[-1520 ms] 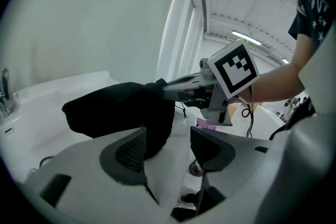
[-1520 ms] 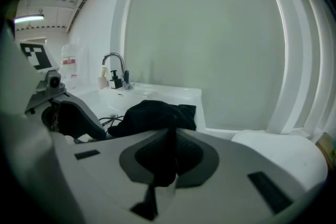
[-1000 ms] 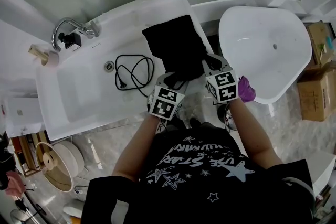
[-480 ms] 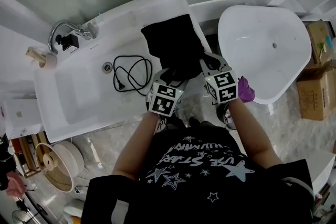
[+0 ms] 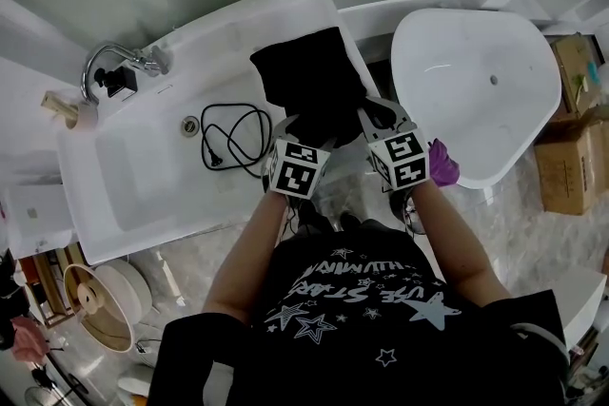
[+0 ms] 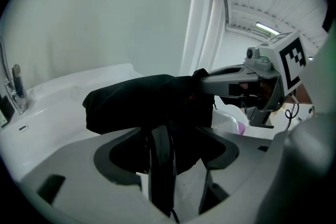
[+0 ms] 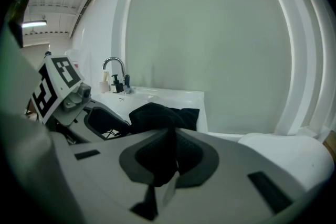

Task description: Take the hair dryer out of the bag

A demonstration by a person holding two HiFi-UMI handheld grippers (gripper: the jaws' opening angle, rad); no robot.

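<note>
The left gripper (image 6: 169,145) has edged up the head view toward the floppy black fabric bag (image 5: 314,81). Its jaws have just been opening and now stand wide apart, their pads off the hair dryer's glossy black handle (image 6: 159,176), which stands between them. The handle's long axis runs along the gripper's own line: its cord end points back toward the person and its far end goes into the bag's mouth, where the rest is hidden. The right gripper (image 7: 167,162) has its jaws nipped together on a fold of the bag's near edge. The bag lies on the right end of the white sink counter (image 5: 143,166), lengthwise toward the wall. A black power cord (image 5: 240,130) lies looped in the basin, just left of the bag.
</note>
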